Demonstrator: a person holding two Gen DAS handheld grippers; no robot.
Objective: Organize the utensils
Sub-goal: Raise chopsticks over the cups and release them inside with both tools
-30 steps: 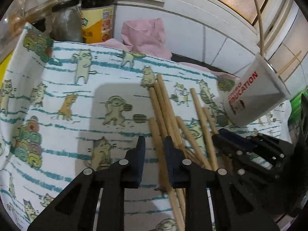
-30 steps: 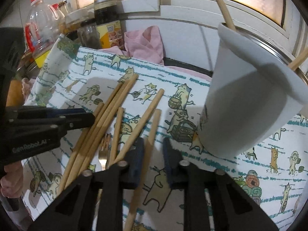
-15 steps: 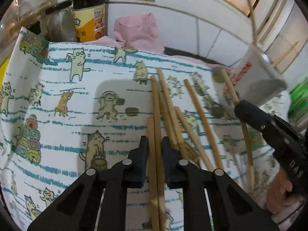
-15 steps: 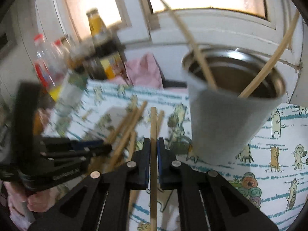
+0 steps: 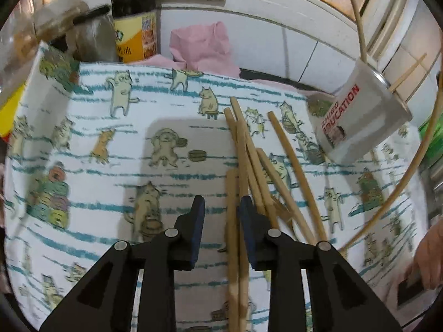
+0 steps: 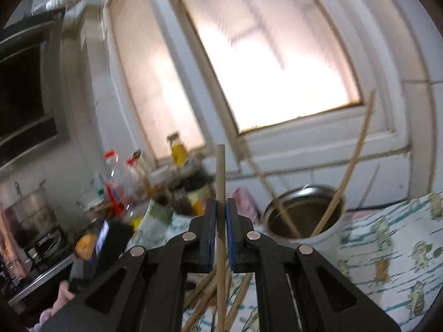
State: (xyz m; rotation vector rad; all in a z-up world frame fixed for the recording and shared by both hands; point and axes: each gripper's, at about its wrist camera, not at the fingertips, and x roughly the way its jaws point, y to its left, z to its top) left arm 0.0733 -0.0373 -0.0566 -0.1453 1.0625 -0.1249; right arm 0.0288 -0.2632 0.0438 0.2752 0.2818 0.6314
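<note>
One cloth (image 5: pixel 83 144), printed with cats, covers the whole work surface and gives the loose wood a soft, non-slip bed. At its far right corner stands the cup (image 5: pixel 362 116), its steel mouth (image 6: pixel 303 207) open upward with two thin sticks already leaning inside, so it looks to be the collecting holder. A bottle (image 5: pixel 135 16) and a pink rag (image 5: pixel 202 44) sit behind the cloth against the tiled wall. Near the middle lies the pile (image 5: pixel 257 160) of chopsticks, fanned and crossing, with what seems a fork tip poking out beneath. The left gripper (image 5: pixel 220 213) hangs low over the pile's near end, released, jaws spread either side of one or two sticks, probably lining up a pick. The right gripper (image 6: pixel 220 231) is clenched on a single chopstick (image 6: pixel 220 182), held upright and raised above the pile, left of the cup mouth, likely so it can drop in end-first
</note>
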